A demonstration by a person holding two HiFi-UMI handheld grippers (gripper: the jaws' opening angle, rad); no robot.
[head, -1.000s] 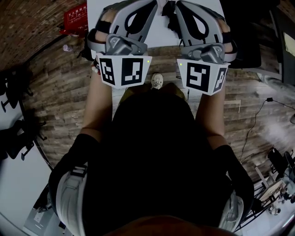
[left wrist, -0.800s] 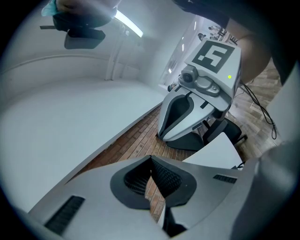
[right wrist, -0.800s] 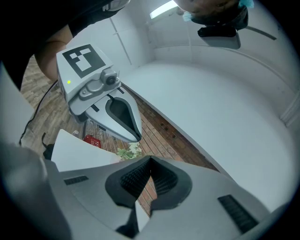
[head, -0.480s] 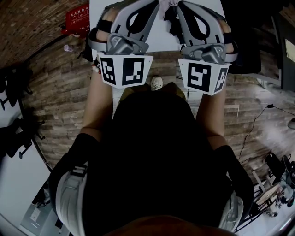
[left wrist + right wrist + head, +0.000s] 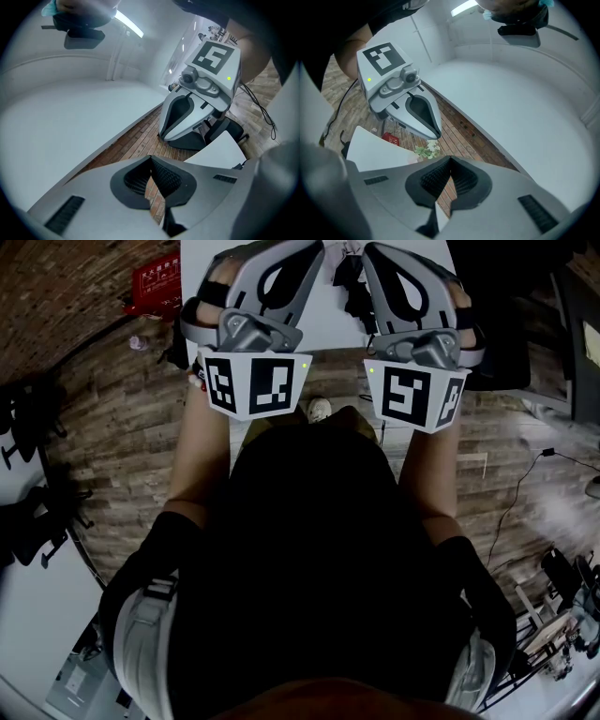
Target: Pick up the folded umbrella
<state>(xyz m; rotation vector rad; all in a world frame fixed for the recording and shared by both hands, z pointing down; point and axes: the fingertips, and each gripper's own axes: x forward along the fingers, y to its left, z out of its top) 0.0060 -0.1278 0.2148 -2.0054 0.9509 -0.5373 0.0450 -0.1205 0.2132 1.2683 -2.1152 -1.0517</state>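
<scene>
Left tongs (image 5: 150, 158): level, at 11 o'clock, clenched, empty.
Right tongs (image 5: 449, 161): level, at 1 o'clock, beside the left, clenched, empty.
Umbrella (image 5: 351, 292): dark bundle on the counter (image 5: 319, 315) at 12 o'clock, between the tongs, partly hidden.
Floor (image 5: 112, 427): red box (image 5: 155, 277) at 11 o'clock; cable (image 5: 520, 484) at 3 o'clock.

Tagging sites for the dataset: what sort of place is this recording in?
Probably an office or lab workroom. It has a wood-plank floor, a white table ahead of the person, what look like black office chairs at the left, and a cable trailing over the floor.
</scene>
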